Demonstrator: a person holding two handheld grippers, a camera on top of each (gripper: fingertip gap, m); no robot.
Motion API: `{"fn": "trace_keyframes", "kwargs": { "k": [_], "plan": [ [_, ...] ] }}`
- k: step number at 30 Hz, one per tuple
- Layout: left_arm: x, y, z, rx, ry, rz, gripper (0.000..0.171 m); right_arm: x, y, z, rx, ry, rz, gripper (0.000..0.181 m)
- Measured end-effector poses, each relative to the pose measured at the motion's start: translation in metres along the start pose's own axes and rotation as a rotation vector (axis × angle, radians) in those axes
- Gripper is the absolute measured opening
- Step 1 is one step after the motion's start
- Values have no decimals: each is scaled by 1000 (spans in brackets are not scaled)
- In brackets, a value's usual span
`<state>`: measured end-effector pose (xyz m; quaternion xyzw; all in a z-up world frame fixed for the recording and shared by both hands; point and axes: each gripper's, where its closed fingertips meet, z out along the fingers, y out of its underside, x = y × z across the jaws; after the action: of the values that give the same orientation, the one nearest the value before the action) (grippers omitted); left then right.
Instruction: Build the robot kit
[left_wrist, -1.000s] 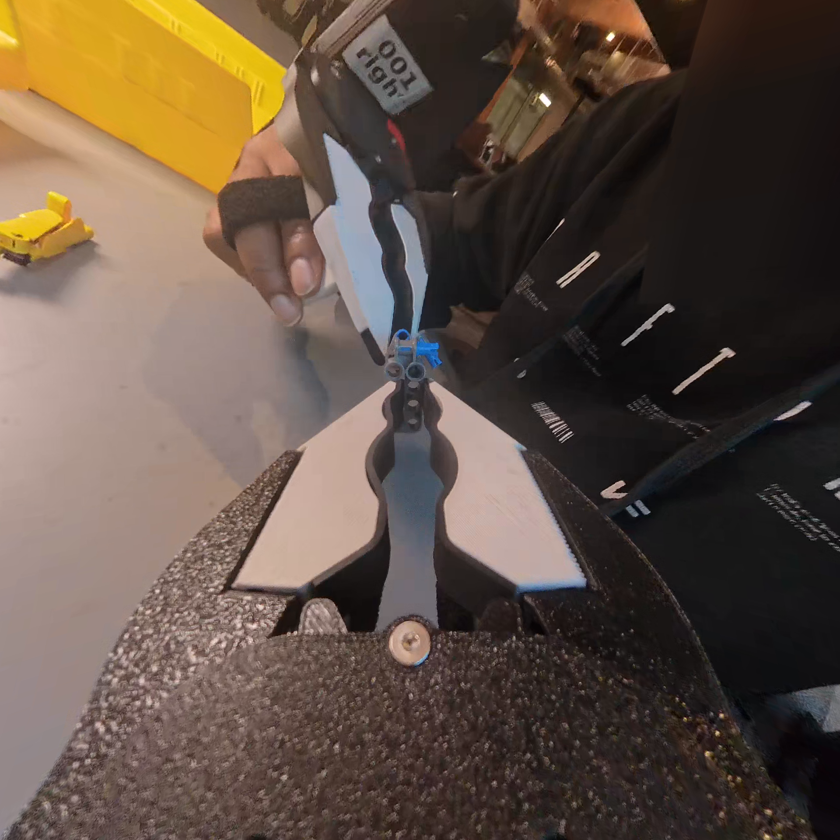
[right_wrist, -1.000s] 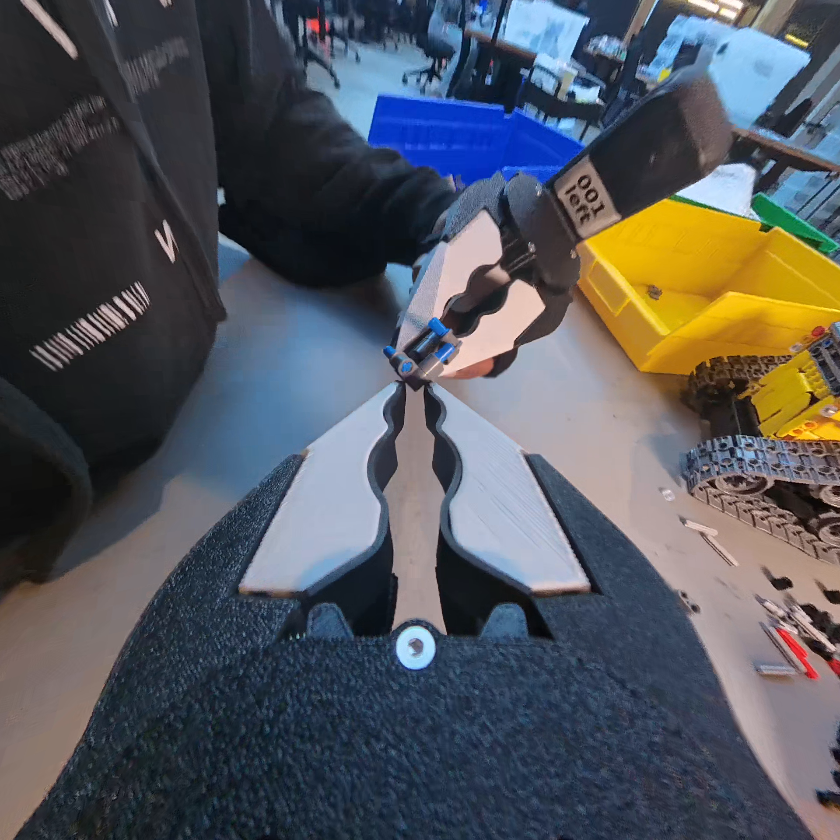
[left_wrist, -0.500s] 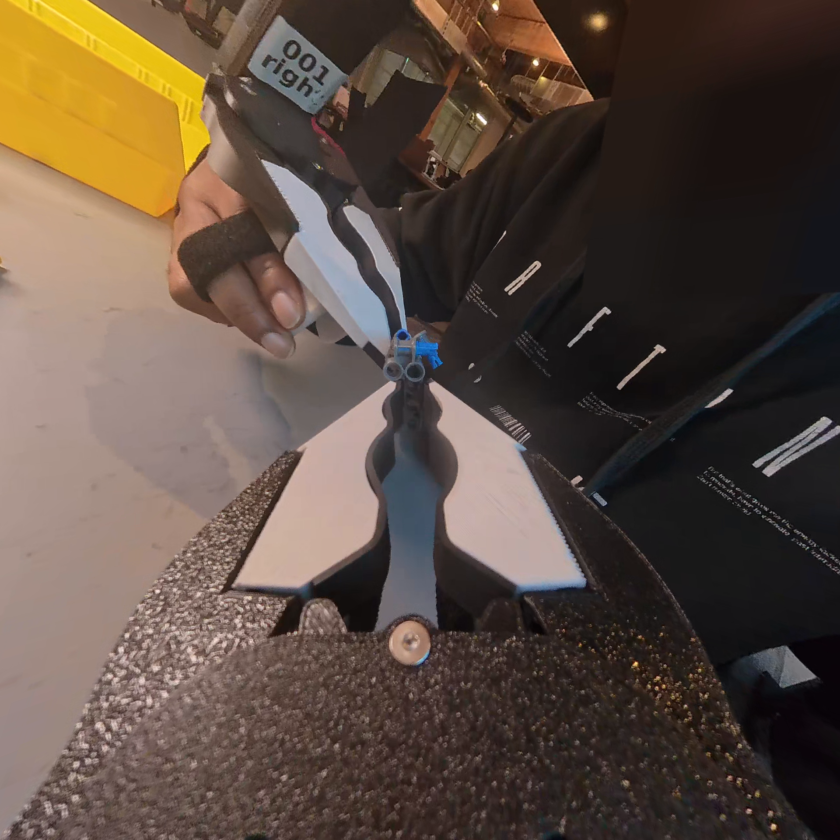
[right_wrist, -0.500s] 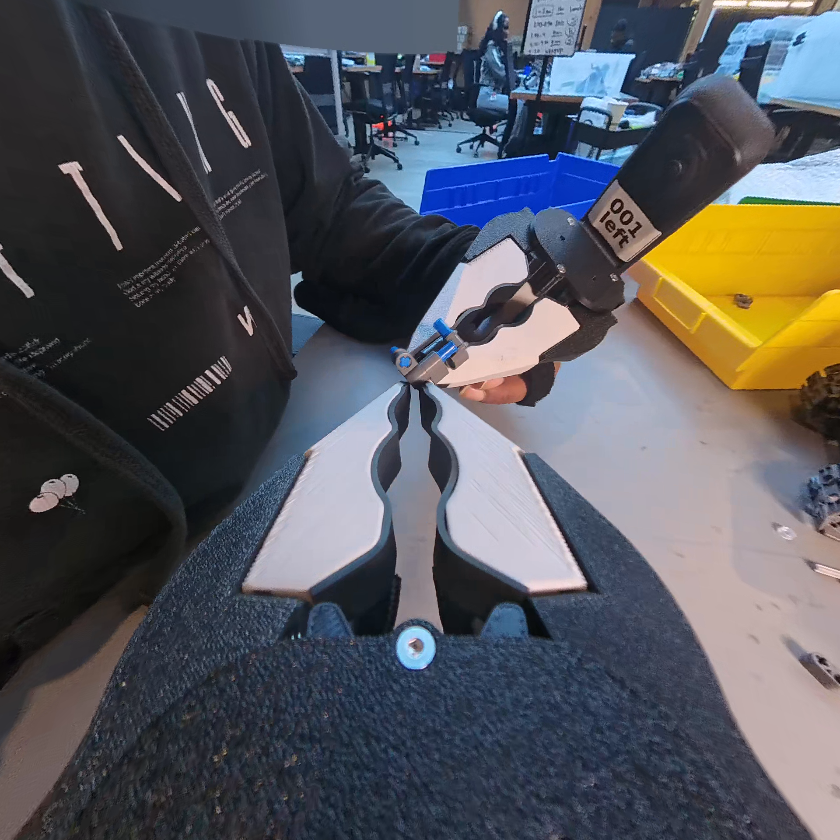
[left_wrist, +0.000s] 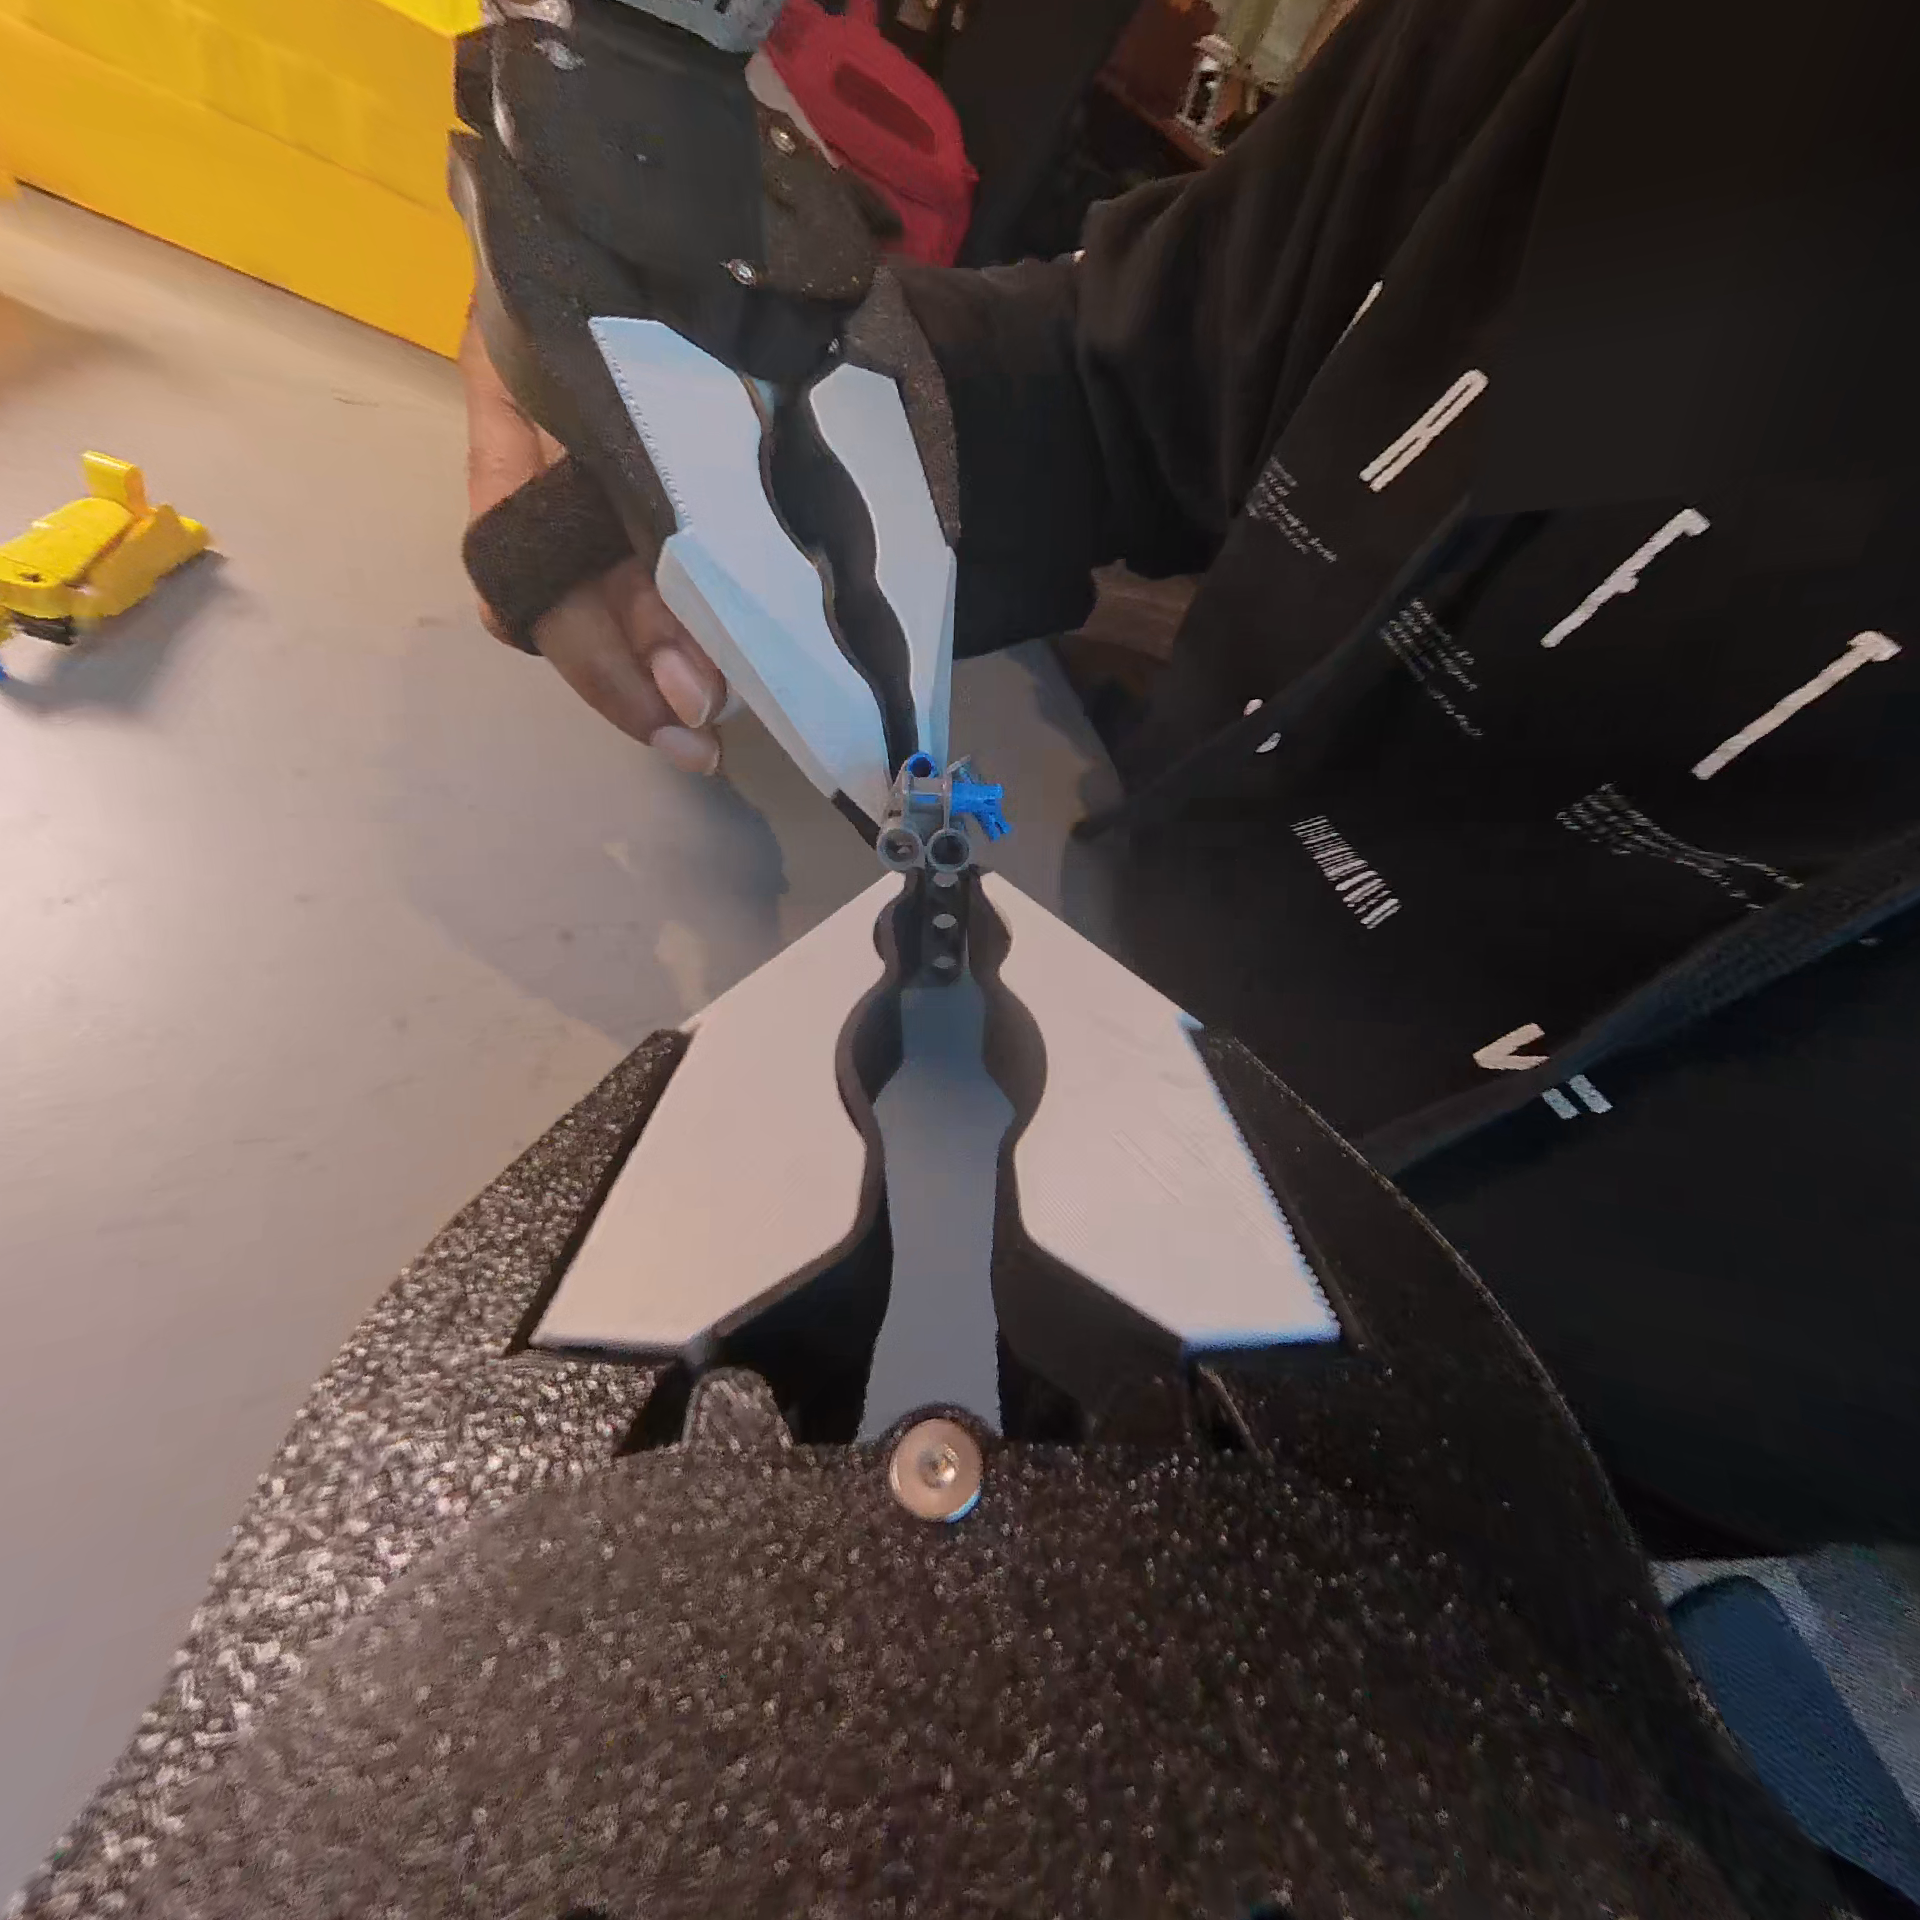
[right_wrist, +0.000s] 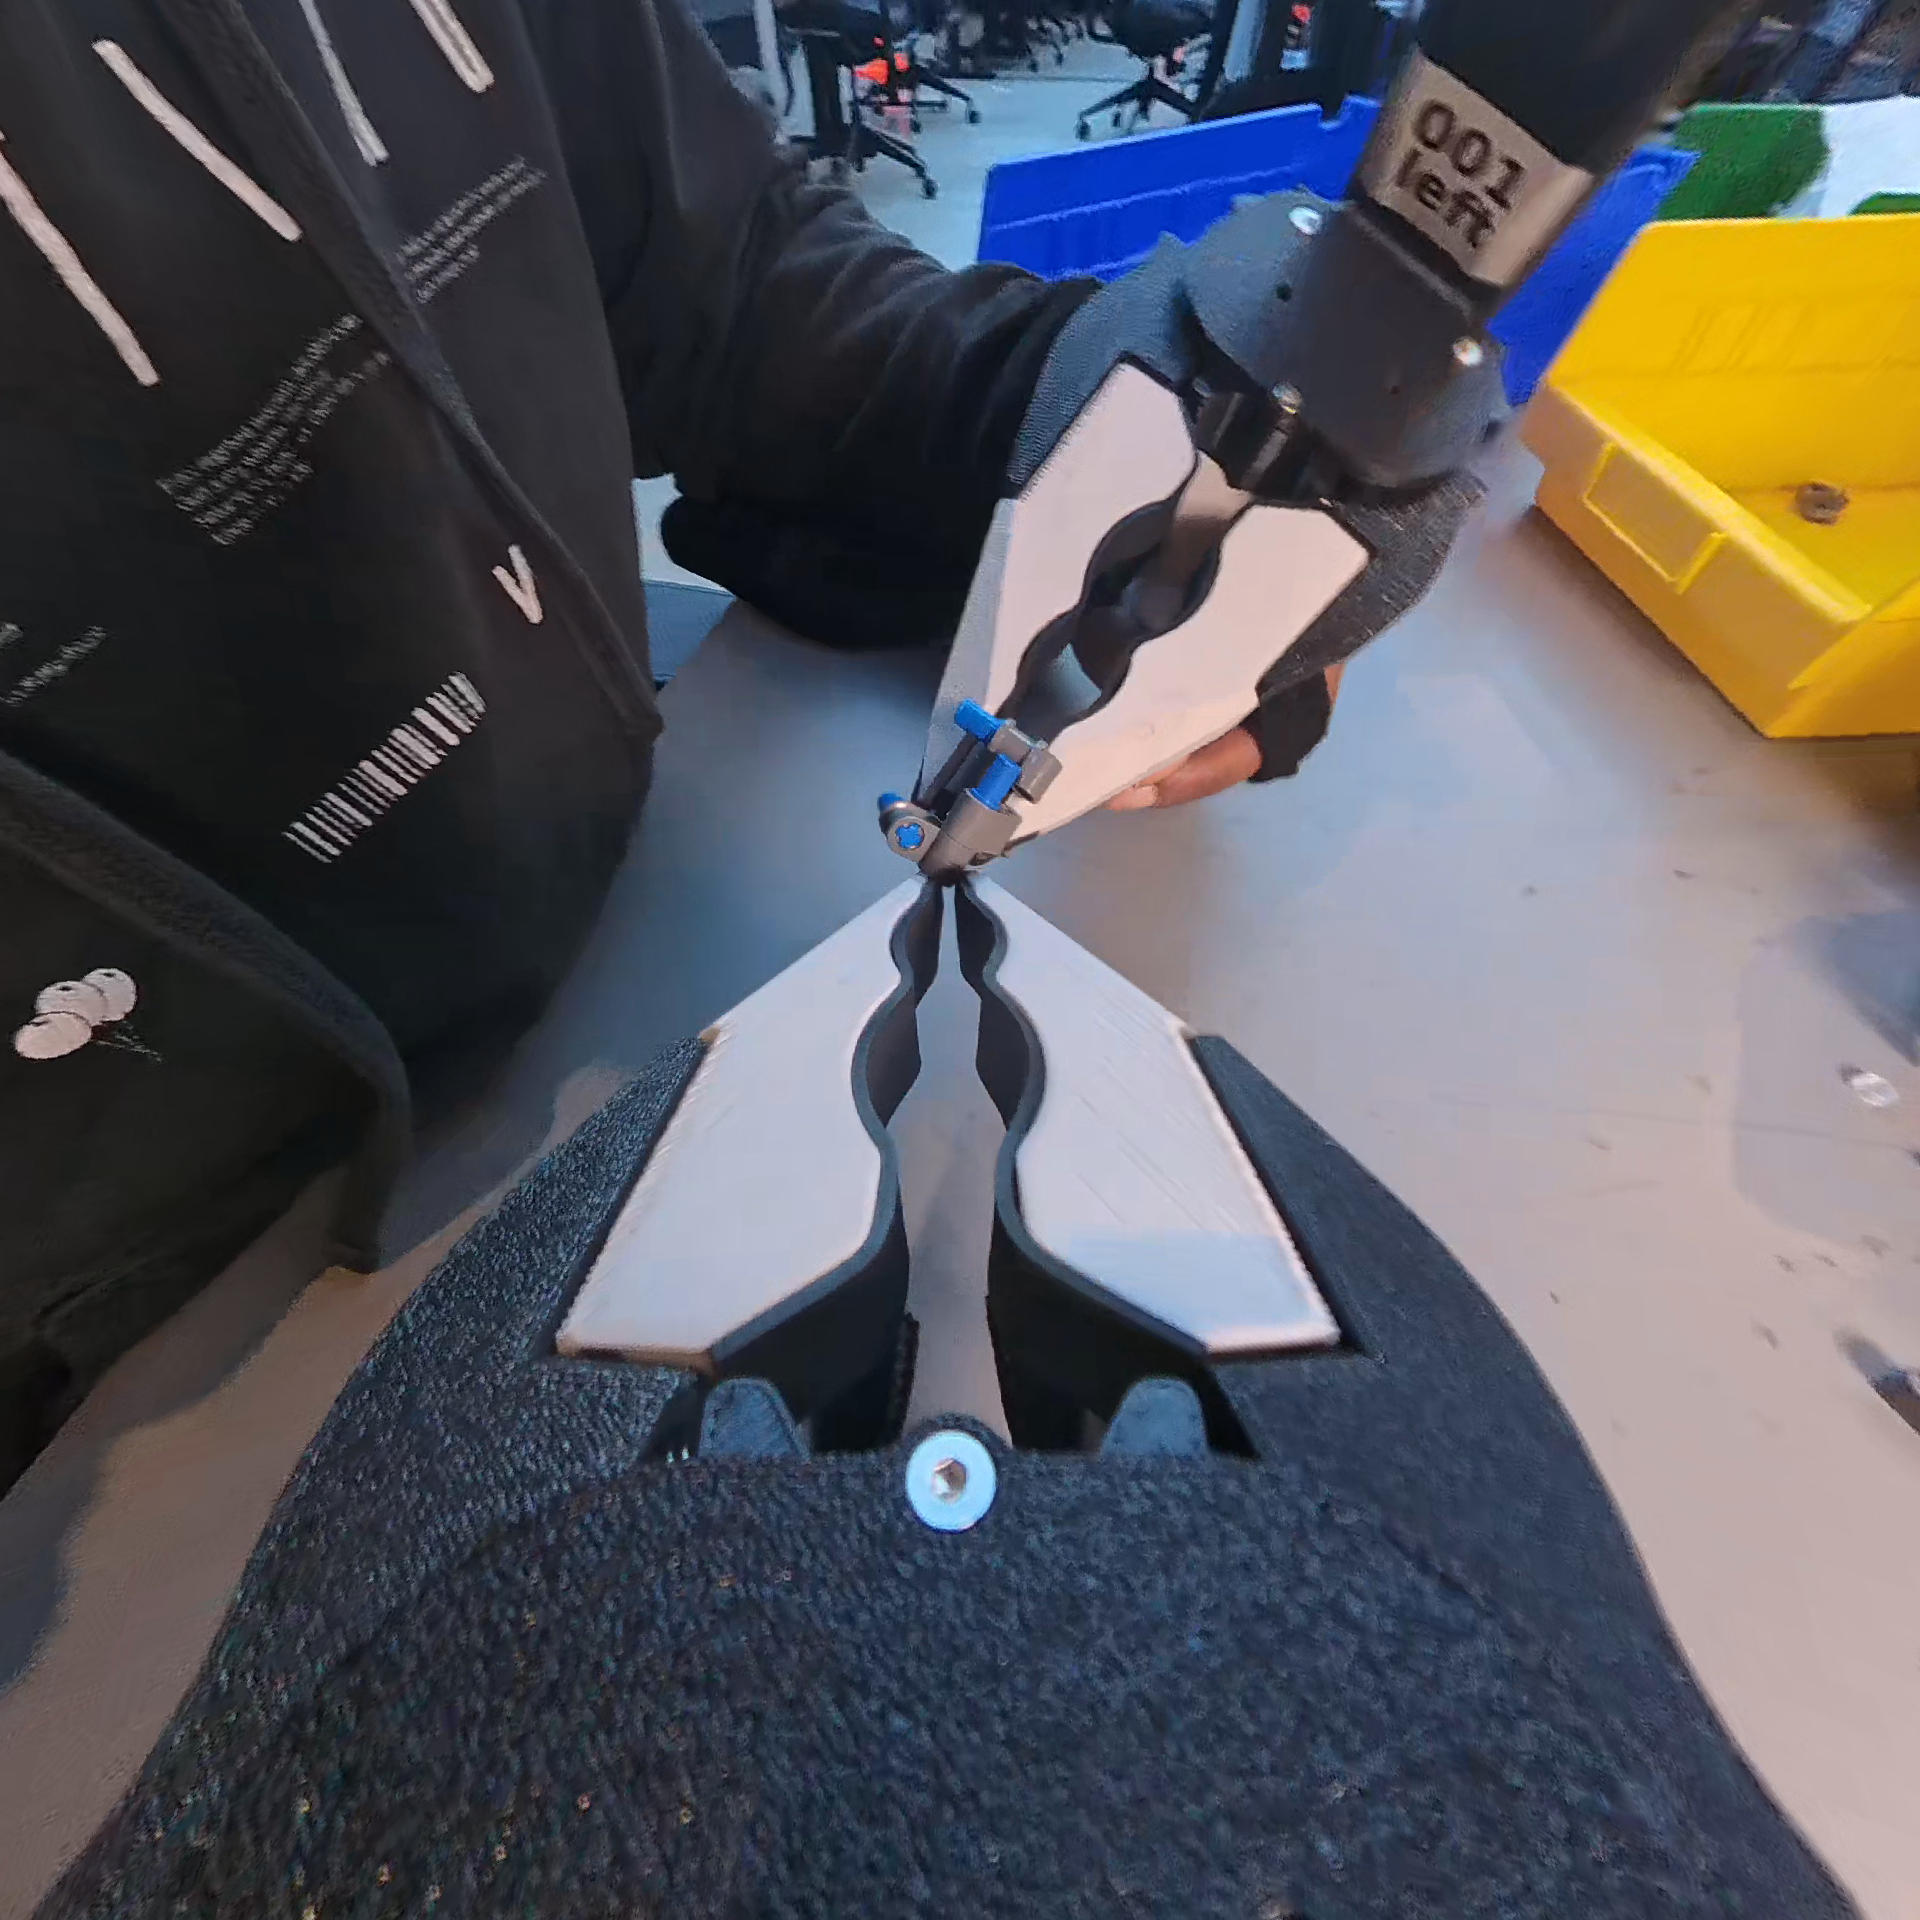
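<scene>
Grey-and-blue pin assembly (left_wrist: 940, 831) clamped between left gripper (left_wrist: 940, 883) and right gripper (right_wrist: 943, 883)

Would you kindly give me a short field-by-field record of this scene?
left tongs: shut on the dark holed beam of the grey-and-blue brick assembly
right tongs: tips shut on that assembly's other end
table: grey
around: yellow bin, blue bin, small yellow brick model
person: black sweatshirt
</scene>
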<state>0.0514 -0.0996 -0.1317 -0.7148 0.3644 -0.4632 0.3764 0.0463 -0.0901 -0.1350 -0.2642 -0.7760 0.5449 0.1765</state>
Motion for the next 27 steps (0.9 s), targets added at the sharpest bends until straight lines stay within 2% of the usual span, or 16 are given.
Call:
{"fn": "trace_keyframes", "kwargs": {
  "k": [7, 11, 19, 23, 27],
  "plan": [
    [-40, 4, -8, -59, -300, 137, 6, 40, 21, -7, -75, 188, 74, 8],
    [-57, 11, -10, -125, -420, 203, 6, 53, 35, -7, -145, 254, 89, 9],
    [-80, 36, -10, -296, -563, 250, 6, 61, 59, -11, -287, 314, 56, 12],
    [-89, 46, -9, -349, -605, 229, 6, 55, 60, -7, -310, 287, 51, 18],
    [-93, 51, -9, -382, -636, 215, 5, 61, 66, -2, -359, 334, 47, 18]
  ]
}}
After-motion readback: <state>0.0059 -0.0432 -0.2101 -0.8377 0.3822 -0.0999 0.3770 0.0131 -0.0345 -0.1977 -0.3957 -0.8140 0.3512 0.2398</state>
